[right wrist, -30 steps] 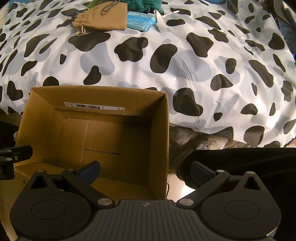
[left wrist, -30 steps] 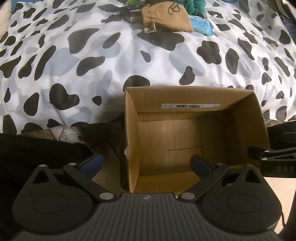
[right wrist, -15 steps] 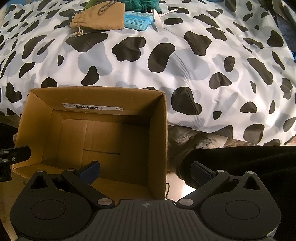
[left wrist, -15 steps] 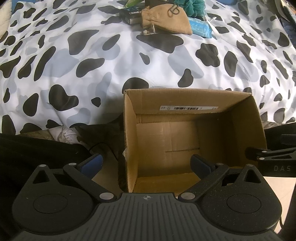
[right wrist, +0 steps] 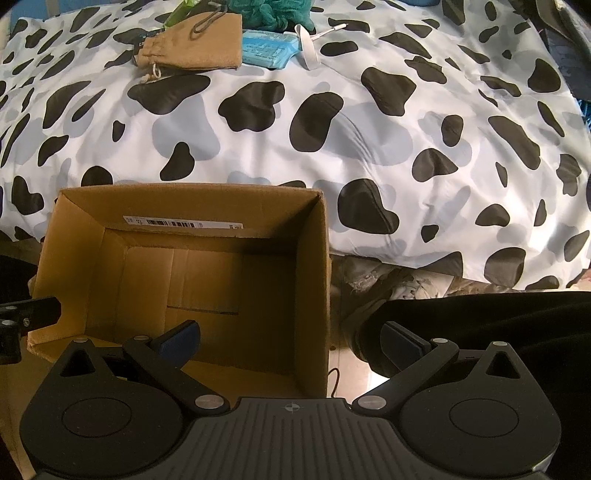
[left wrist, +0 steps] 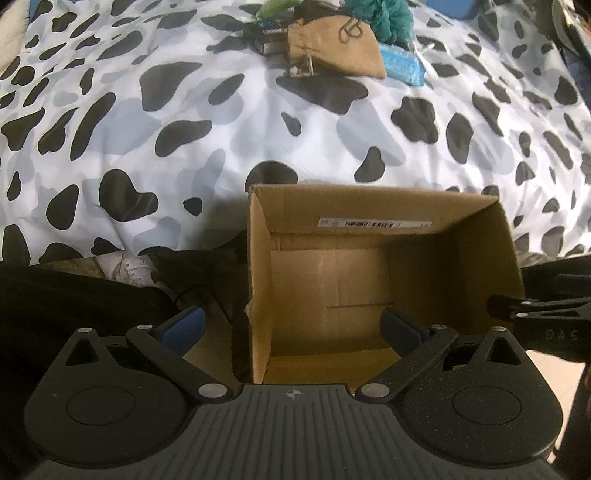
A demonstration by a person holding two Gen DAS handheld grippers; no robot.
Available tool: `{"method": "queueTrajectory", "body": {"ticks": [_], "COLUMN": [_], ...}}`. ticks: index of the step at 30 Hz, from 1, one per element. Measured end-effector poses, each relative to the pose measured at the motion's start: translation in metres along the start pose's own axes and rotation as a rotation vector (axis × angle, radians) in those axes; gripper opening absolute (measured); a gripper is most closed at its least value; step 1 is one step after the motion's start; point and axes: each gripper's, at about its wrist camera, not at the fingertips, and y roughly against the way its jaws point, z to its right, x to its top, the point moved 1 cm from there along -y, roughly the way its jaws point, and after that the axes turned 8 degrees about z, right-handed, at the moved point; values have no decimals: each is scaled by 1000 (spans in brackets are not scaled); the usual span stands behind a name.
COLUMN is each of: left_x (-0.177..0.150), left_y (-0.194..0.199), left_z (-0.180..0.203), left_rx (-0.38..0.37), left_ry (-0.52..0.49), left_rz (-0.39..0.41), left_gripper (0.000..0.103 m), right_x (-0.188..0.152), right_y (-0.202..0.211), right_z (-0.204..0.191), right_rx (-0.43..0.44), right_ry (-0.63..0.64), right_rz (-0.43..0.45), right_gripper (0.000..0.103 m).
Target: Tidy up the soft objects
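Note:
An empty cardboard box (left wrist: 476,236) (right wrist: 312,251) stands on the floor against the bed. At the far side of the cow-print duvet (left wrist: 184,110) (right wrist: 369,129) lie a tan drawstring pouch (left wrist: 332,48) (right wrist: 199,44), a blue packet (left wrist: 402,64) (right wrist: 267,50) and a teal fluffy item (left wrist: 384,14) (right wrist: 269,11). My left gripper (left wrist: 291,326) hangs open over the box's left wall, nothing between its fingers. My right gripper (right wrist: 291,338) is open over the box's right wall, holding nothing.
A dark box-shaped item (left wrist: 271,33) and a green thing (left wrist: 275,7) lie beside the pouch. A white strap (right wrist: 308,46) lies by the blue packet. Black fabric (left wrist: 55,295) (right wrist: 480,317) lies on either side of the box. The other gripper's arm (left wrist: 535,310) pokes in at the right.
Both views have shifted a little forward and up: the box sits lower in the frames and the pile at the far side of the bed shows more. Both grippers stay open.

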Motion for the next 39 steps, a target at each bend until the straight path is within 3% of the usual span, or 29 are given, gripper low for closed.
{"method": "queueTrajectory", "body": {"ticks": [13,27,39], "left_x": [21,71,109], "left_y": [14,5,-15], "left_z": [9,5,-8], "left_rx": [-76,-63,-36], "left_ry": [-18,-79,-81], "left_rz": [52,138,203], "left_gripper": [103,103,103], "right_x": [28,74,112], "right_y": [9,1,-10], "right_z": [27,45,53], "right_rx": [68,50,140], "right_ry": [-97,-9,21], "right_rz": [80,200,284], "right_gripper": [103,103,103]}}
